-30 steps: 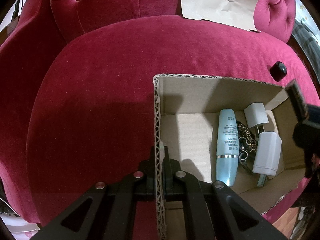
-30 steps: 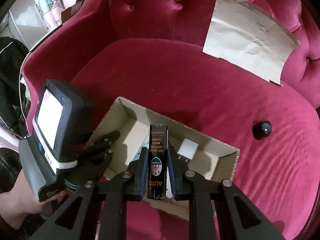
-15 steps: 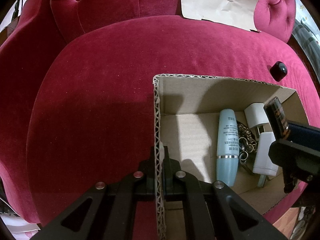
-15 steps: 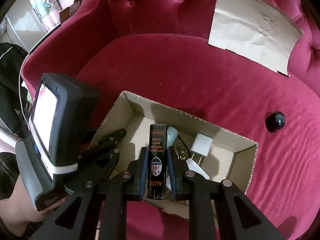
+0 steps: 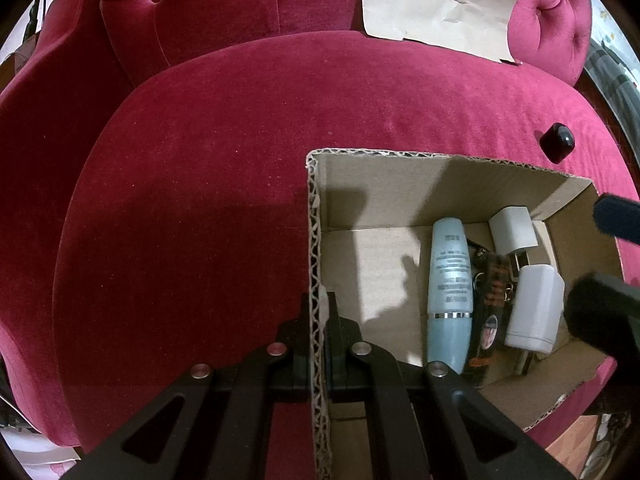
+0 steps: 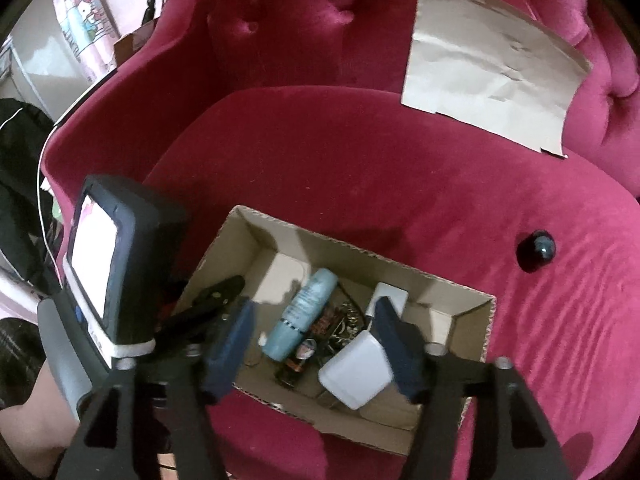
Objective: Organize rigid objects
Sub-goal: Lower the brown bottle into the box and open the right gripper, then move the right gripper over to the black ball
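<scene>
A cardboard box (image 5: 316, 240) (image 6: 486, 320) sits on a red velvet sofa. My left gripper (image 5: 319, 312) is shut on the box's left wall. Inside lie a light blue bottle (image 5: 450, 288) (image 6: 304, 310), a black tube with orange print (image 5: 490, 312) (image 6: 302, 354), a white charger plug (image 5: 513, 232) (image 6: 390, 294), a white bottle (image 5: 534, 308) (image 6: 356, 374) and a metal chain (image 6: 344, 320). My right gripper (image 6: 312, 340) is open and empty above the box, over the black tube. Its fingers (image 5: 616, 224) show at the right edge of the left wrist view.
A small black round object (image 5: 557, 142) (image 6: 538, 250) lies on the seat beyond the box's right corner. A sheet of tan paper (image 5: 440, 0) (image 6: 492, 64) leans on the sofa back. The left gripper's body with a screen (image 6: 112, 260) is at left.
My right gripper has opened and let go of the black tube, which now lies in the box between the blue bottle and the white bottle. The left gripper has not moved.
</scene>
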`<state>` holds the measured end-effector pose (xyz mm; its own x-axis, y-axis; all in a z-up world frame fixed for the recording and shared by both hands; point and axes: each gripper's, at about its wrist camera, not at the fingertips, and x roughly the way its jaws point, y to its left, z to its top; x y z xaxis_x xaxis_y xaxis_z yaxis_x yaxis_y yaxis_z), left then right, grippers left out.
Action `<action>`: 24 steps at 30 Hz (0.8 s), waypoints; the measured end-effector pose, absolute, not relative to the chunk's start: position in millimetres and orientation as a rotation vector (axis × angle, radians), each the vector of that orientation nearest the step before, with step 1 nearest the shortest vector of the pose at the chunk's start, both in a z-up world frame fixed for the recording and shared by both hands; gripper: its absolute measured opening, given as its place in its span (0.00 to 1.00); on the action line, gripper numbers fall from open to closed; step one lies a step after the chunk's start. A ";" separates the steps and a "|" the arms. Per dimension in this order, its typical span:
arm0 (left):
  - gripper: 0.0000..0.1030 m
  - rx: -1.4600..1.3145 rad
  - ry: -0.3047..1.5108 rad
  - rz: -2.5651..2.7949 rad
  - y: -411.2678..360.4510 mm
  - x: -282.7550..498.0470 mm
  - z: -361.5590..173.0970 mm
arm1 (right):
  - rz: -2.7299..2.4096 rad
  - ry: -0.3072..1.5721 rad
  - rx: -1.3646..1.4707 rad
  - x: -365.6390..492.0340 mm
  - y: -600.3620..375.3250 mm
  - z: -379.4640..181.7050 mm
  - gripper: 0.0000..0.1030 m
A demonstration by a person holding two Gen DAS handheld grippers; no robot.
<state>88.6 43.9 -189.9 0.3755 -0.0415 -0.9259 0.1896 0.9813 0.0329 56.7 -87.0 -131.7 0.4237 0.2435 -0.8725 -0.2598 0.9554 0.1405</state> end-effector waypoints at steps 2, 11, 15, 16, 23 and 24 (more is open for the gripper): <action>0.04 0.143 1.177 -0.149 44.0 88.7 -189.7 | 0.302 1.088 -0.025 56.7 -88.4 -131.9 0.86; 0.04 0.143 1.177 -0.148 44.2 89.1 -189.3 | 0.275 1.083 -0.022 59.0 -96.0 -133.3 1.00; 0.04 0.143 1.178 -0.148 45.1 89.2 -188.7 | 0.270 1.086 -0.025 59.3 -96.2 -134.0 1.00; 0.04 0.143 1.177 -0.148 44.8 89.2 -189.3 | 0.268 1.087 -0.027 59.3 -96.2 -134.1 1.00; 0.04 0.144 1.177 -0.148 44.9 89.1 -188.4 | 0.248 1.097 -0.041 61.2 -98.9 -135.1 1.00; 0.04 0.144 1.177 -0.148 44.6 88.9 -188.4 | 0.246 1.100 -0.040 62.2 -100.2 -134.9 1.00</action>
